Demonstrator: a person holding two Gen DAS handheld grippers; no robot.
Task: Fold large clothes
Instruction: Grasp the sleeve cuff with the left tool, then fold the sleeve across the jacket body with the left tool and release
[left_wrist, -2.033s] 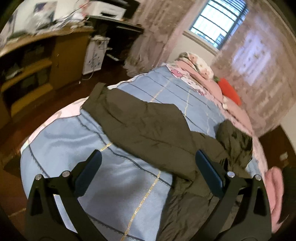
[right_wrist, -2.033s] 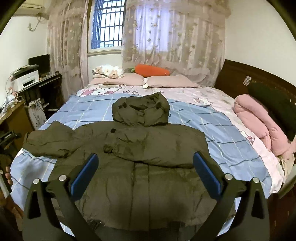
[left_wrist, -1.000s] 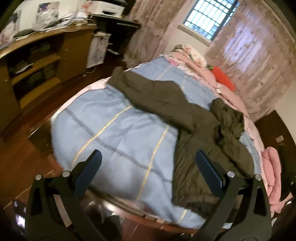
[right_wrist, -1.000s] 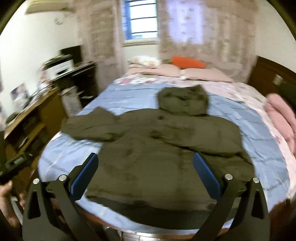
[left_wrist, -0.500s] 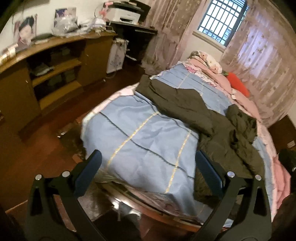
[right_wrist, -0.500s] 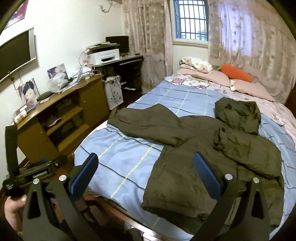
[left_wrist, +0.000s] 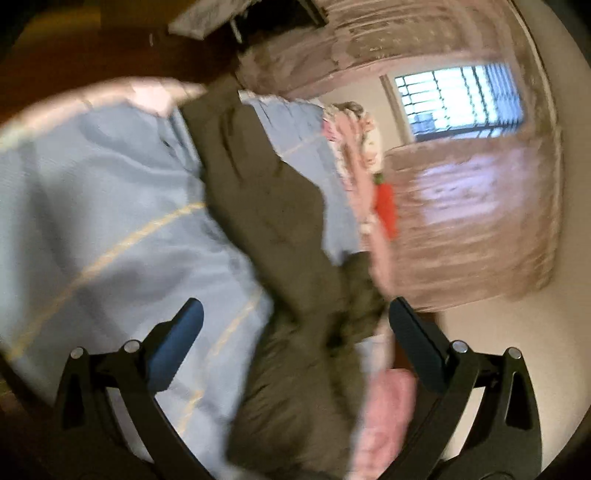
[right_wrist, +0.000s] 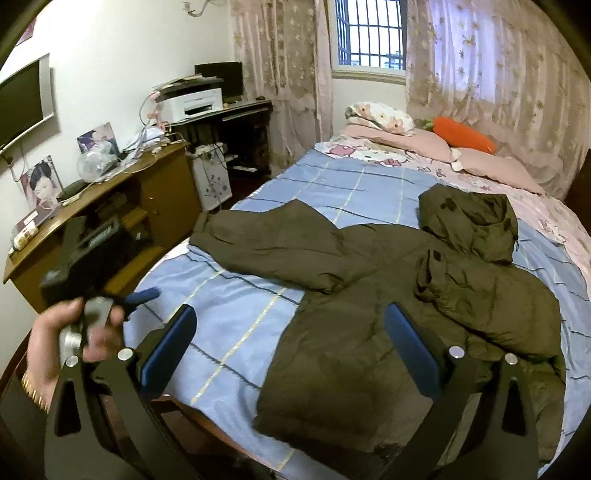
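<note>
Since half a sec ago we've swung the left gripper hard: its view, then level on the bed's near corner, is now rolled and motion-blurred, window at upper right of frame. Right gripper view shifted only slightly; bed sits a bit closer.

Both grippers spread wide, nothing between fingers.

Dark olive padded hooded jacket lies flat on the blue checked bedsheet, filling centre and right of the right-wrist frame. Hood toward the pillows, upper right. One sleeve looks already folded across the chest, right of centre. Other sleeve is laid out straight, long axis running from jacket body toward upper left of frame, cuff at the bed edge nearest the brown wooden cabinet.

In the left-wrist frame that sleeve runs as a diagonal band from upper centre down to between the fingers; detail too smeared to read the cuff.

Left gripper w/ hand shows at left edge of right-wrist frame, on the sleeve's side. Judgement: left is nearer the unfolded sleeve, so the next fold turns on the left reaching the cuff end and carrying it along the sleeve's axis toward frame right. Right sits over the hem.
</note>
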